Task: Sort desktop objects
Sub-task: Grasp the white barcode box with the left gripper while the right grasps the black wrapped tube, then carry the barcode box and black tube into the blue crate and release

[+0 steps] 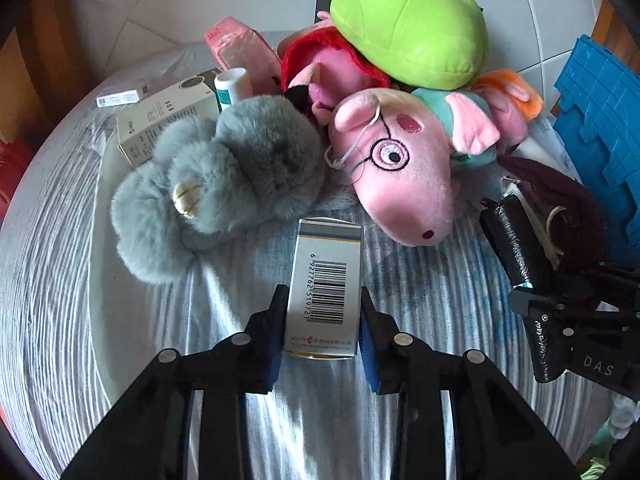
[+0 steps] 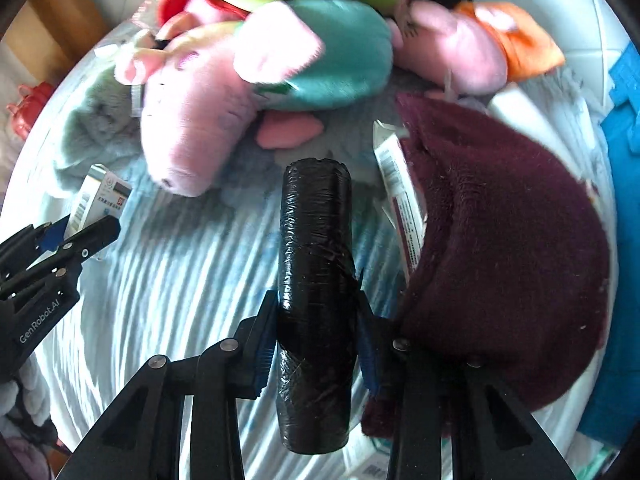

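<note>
My left gripper (image 1: 323, 312) is shut on a small white box with a barcode (image 1: 326, 284), its pads pressing both long sides; the box stands over the striped cloth. The same box (image 2: 96, 196) and left gripper (image 2: 84, 232) show at the left of the right wrist view. My right gripper (image 2: 316, 320) is shut on a black roll wrapped in plastic film (image 2: 316, 280), the roll lying along the fingers. That roll (image 1: 508, 240) and the right gripper (image 1: 532, 296) appear at the right edge of the left wrist view.
A pile of plush toys lies behind: a grey furry toy (image 1: 224, 176), a pink pig with glasses (image 1: 404, 168), a green cushion (image 1: 412, 28). A dark red fleece cloth (image 2: 500, 248) touches the right gripper's side. White boxes (image 1: 168, 120) and a blue crate (image 1: 604, 128) flank the pile.
</note>
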A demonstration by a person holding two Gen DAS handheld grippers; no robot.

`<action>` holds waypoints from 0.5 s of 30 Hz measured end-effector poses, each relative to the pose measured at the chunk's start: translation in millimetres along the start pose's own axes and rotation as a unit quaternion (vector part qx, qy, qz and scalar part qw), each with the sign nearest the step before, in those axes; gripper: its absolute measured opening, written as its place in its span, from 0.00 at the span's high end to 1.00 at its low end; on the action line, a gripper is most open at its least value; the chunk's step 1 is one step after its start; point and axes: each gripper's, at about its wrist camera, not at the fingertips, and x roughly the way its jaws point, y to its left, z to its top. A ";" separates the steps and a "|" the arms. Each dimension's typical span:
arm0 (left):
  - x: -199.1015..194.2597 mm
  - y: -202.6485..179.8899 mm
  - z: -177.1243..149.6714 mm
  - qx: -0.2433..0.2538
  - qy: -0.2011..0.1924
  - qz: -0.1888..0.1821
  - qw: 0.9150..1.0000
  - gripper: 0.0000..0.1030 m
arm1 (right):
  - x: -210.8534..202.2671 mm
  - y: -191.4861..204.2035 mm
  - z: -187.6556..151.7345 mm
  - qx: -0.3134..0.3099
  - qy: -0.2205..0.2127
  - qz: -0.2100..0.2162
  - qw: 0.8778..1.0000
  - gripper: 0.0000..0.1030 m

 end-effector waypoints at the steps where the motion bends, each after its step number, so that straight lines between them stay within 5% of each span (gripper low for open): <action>1: -8.2 -1.6 -0.6 0.001 -0.007 0.000 1.000 0.70 | -7.8 2.4 -1.5 -0.005 -0.009 0.004 1.000 0.66; 15: -107.8 -39.1 1.4 0.031 -0.120 -0.002 0.992 0.70 | -144.2 -2.3 -20.7 -0.001 -0.171 0.045 0.984 0.66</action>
